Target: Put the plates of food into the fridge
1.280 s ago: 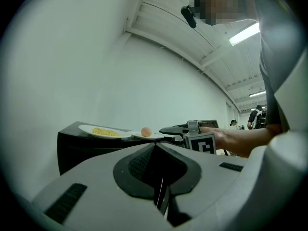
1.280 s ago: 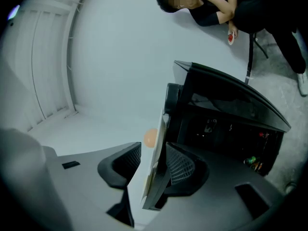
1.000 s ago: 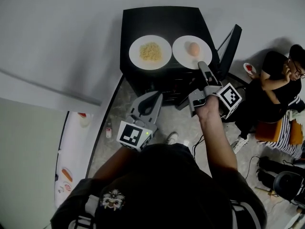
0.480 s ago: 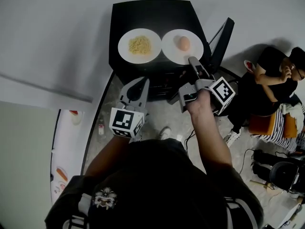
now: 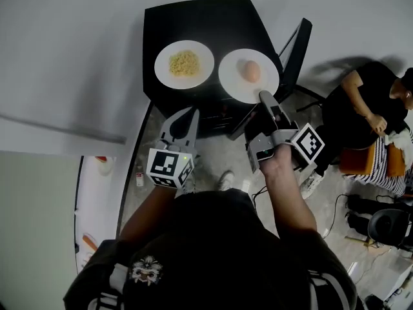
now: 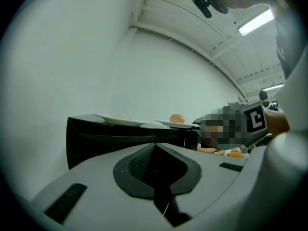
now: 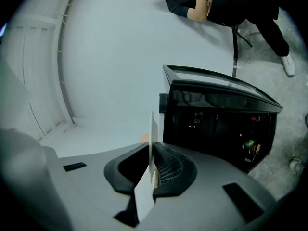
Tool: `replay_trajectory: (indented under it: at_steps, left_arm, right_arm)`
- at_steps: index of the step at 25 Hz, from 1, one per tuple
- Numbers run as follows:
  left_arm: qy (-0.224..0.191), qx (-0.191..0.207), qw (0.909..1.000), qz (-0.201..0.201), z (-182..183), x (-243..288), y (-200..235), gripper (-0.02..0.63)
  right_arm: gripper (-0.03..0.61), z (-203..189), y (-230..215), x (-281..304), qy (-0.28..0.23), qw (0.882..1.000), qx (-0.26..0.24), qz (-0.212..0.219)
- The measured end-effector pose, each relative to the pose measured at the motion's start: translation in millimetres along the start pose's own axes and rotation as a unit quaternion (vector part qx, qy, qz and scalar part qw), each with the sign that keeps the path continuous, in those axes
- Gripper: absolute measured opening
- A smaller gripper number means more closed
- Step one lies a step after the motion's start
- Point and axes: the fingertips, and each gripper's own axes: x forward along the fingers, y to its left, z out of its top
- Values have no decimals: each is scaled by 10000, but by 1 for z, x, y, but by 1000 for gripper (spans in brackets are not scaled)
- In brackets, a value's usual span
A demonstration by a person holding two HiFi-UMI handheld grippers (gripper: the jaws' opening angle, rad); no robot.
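Observation:
Two white plates sit on top of the black fridge. The left plate carries yellow noodles. On the right plate lies a brownish egg-shaped piece of food. My right gripper is shut on that plate's near rim; in the right gripper view the rim stands edge-on between the pads. My left gripper is shut and empty, held low before the fridge front. From it both plates and the food appear at rim height.
The fridge door stands open at the right, and small items show on the shelves. A person in black sits on the floor at the right. A white wall lies behind and to the left.
The right gripper has shut on the rim of the plate with the egg-shaped food. The view has shifted slightly; the left gripper stays shut in front of the fridge.

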Motion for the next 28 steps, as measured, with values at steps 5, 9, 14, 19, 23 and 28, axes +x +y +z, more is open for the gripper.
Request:
replay_trajectory:
  at_steps: [5,9,14,19,23,28]
  left_arm:
    - [-45,-72,9998,-185,-3,0,-2,22]
    - [-4,-33,9995,-315,-7,-1,-10,23]
    - [24,40,9990,-434,-8,-5,-16,21]
    - [116,41,9988,-480,-18,-10,-17,22]
    - [182,27,9988,-445,-25,-14,-15,23]
    - [251,33,9988,-417,-31,-20,-12,22]
  right_arm:
    - [44,-3,-6,-33,33,9999,-150,-25]
    - [44,-5,-13,-58,59,9997,-218,-57]
    - [44,-17,-21,-75,136,9996,-247,-96]
    - [41,-31,-38,-84,246,9993,-208,-177]
    - [34,-37,-62,-82,202,9990,-240,-320]
    - [34,-35,-98,-71,-12,9987,-223,-455]
